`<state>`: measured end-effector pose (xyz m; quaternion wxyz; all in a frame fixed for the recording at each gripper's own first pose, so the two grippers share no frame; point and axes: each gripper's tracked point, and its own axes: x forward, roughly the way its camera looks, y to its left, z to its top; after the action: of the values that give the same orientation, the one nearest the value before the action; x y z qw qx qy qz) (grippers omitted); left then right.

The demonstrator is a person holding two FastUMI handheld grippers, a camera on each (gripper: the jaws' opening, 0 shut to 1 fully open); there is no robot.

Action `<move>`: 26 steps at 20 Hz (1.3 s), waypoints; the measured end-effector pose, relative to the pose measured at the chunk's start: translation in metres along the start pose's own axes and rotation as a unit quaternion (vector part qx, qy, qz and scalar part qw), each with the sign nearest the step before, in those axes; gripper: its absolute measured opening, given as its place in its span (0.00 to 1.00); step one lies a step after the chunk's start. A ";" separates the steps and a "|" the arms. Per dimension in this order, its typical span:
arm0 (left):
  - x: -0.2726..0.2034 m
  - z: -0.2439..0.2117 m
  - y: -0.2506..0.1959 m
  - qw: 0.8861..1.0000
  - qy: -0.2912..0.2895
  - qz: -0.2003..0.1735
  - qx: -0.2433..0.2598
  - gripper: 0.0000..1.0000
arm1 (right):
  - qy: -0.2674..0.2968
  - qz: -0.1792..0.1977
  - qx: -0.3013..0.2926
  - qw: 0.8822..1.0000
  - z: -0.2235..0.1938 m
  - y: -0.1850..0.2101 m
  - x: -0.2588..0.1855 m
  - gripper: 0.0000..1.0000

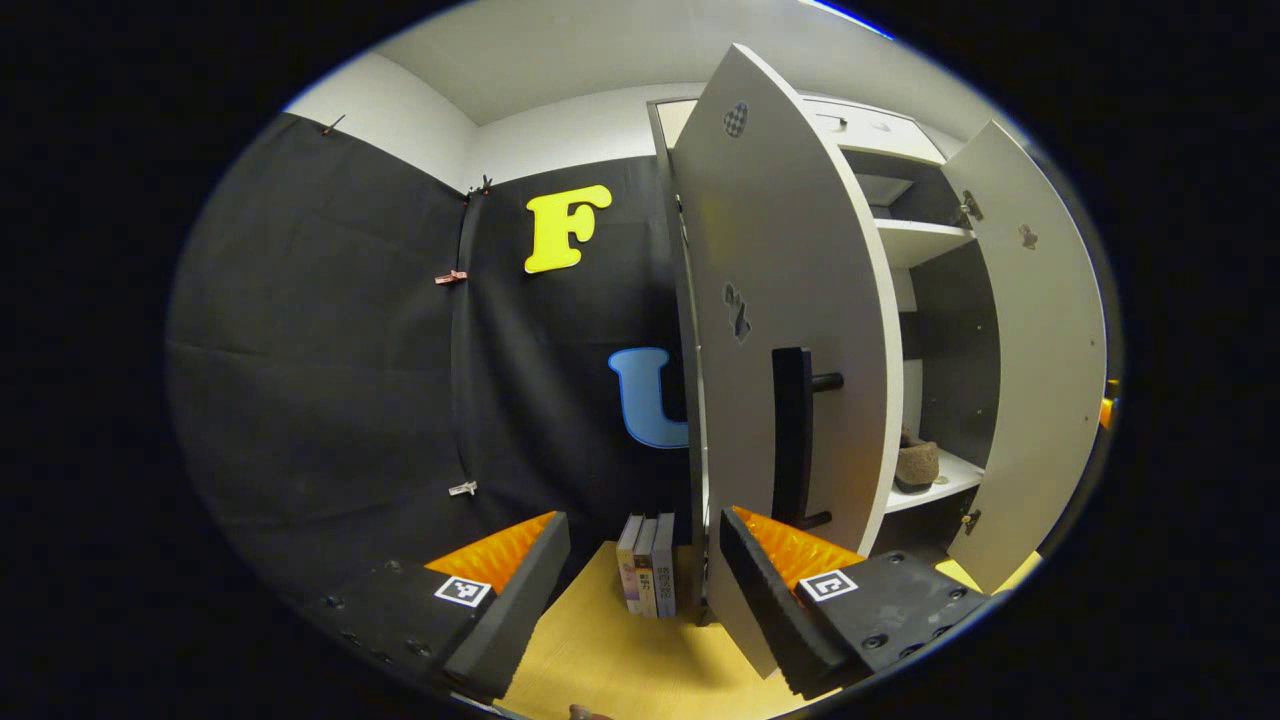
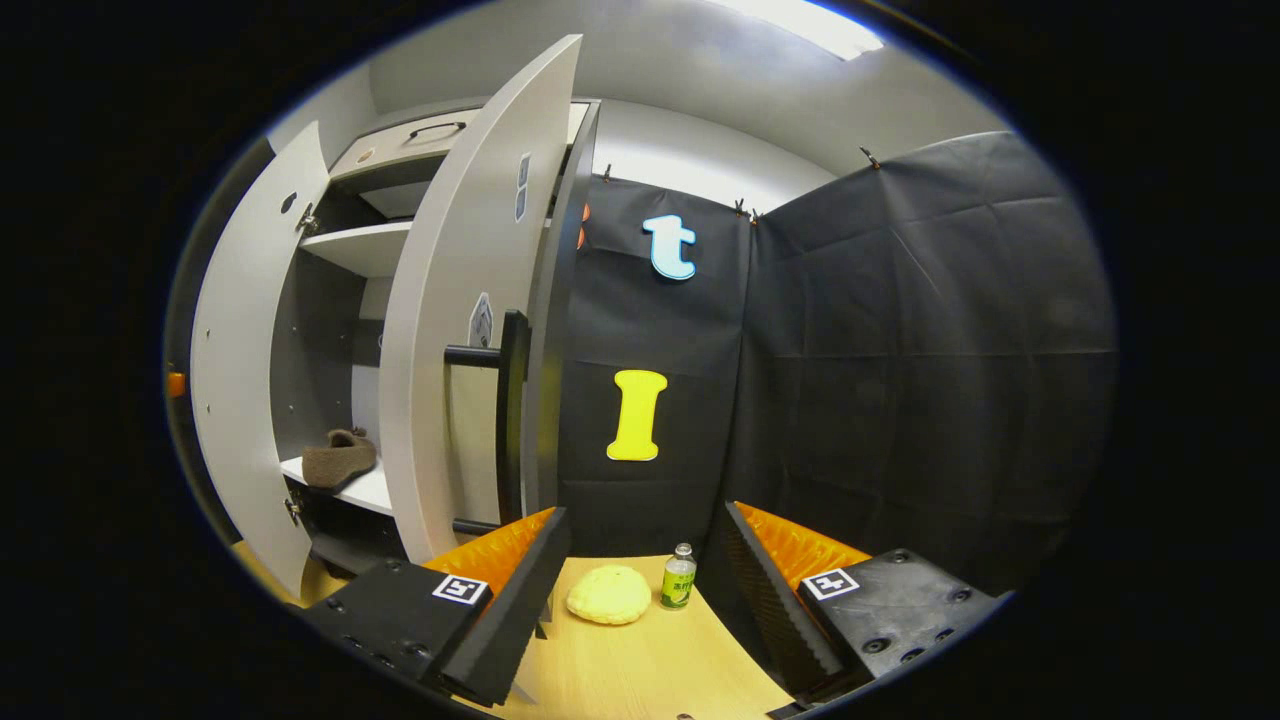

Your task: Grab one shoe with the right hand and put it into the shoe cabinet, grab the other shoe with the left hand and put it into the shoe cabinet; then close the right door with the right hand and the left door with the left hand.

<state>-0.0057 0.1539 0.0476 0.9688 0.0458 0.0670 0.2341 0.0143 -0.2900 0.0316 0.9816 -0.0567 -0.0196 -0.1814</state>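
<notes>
The white shoe cabinet stands with both doors swung open. In the left gripper view its left door, with a black bar handle, is just ahead of my left gripper, which is open and holds nothing. A brown shoe lies on the lower shelf, between the two doors. In the right gripper view the right door and its black handle are up and to the left of my right gripper, also open and holding nothing. The brown shoe rests on the white shelf.
Several books stand upright on the wooden surface beside the cabinet's left side. A yellow round pad and a small green bottle sit on the wooden surface by the cabinet's right side.
</notes>
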 end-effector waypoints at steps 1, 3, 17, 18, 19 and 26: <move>-0.005 0.003 -0.007 1.000 -0.001 -0.011 -0.002 1.00 | -0.001 0.000 -0.001 1.000 0.002 0.000 0.000 0.98; -0.017 0.014 -0.030 0.998 -0.003 -0.052 -0.019 1.00 | 0.000 0.003 0.001 1.000 0.003 0.002 0.000 0.98; -0.070 0.029 -0.164 0.961 -0.005 -0.235 -0.148 0.96 | -0.002 0.037 0.022 0.999 0.004 0.031 -0.001 0.96; -0.067 0.029 -0.155 0.964 -0.009 -0.225 -0.145 0.95 | -0.002 0.041 0.023 0.999 0.003 0.035 -0.002 0.96; -0.066 0.030 -0.147 0.966 -0.011 -0.216 -0.141 0.95 | -0.002 0.045 0.022 0.999 0.004 0.039 -0.003 0.96; -0.067 0.021 -0.117 0.978 -0.010 -0.173 -0.118 0.95 | -0.004 0.103 0.024 0.994 0.006 0.091 -0.008 0.96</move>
<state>-0.0088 0.0182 0.0617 0.9938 -0.0788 0.0366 0.0692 0.0393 -0.2020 0.0277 0.9961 -0.0353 -0.0216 -0.0783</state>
